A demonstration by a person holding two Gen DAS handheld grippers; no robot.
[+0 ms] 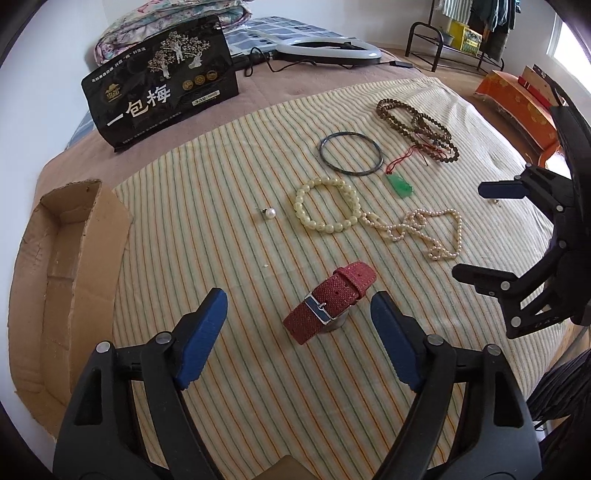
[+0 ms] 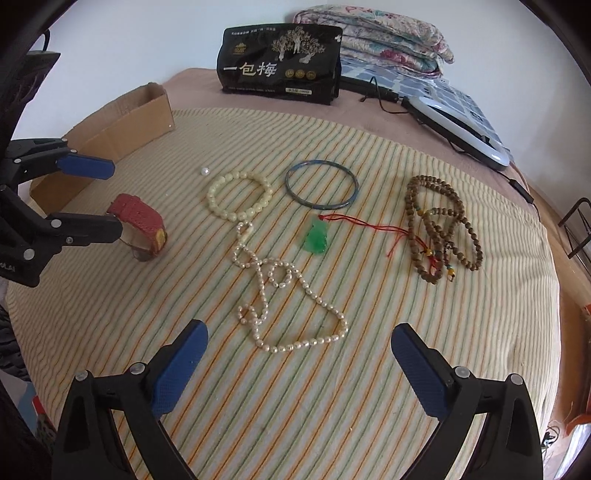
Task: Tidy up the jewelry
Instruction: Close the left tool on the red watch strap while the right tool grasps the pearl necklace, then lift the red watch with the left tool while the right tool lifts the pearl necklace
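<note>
Bed: pink cover, with a striped cloth [image 1: 229,229] spread across it and folded quilts [image 2: 388,33] piled at the far end.
Cardboard box [image 1: 55,266]: open, on the bed at the cloth's left edge.
Black snack bag [image 1: 162,81]: upright beyond the cloth, near the quilts.
Ring light [image 1: 328,50]: flat on the bed, its cable trailing off.
Left gripper [image 1: 299,332]: fingers spread wide and released, grasping nothing; the watch sits between the blue pads, untouched.
Right gripper [image 2: 299,365]: fingers also parted, nothing held, poised over the near end of the pearl necklace.
Brown bead strand [image 2: 439,225]: coiled in loops at the cloth's right side.
Pearl necklace [image 2: 295,295]: loosely tangled, its top end touching the cream bracelet.
Red-strap watch [image 1: 328,299]: on its side, left of the necklace.
Dark bangle [image 2: 322,183]: flat, beyond the pendant.
Cream bead bracelet [image 2: 238,195]: a ring, just left of the bangle.
Green pendant [image 2: 315,240]: on a red cord [image 2: 369,225] that runs toward the brown beads.
Single pearl [image 1: 270,213]: alone, left of the bracelet.
</note>
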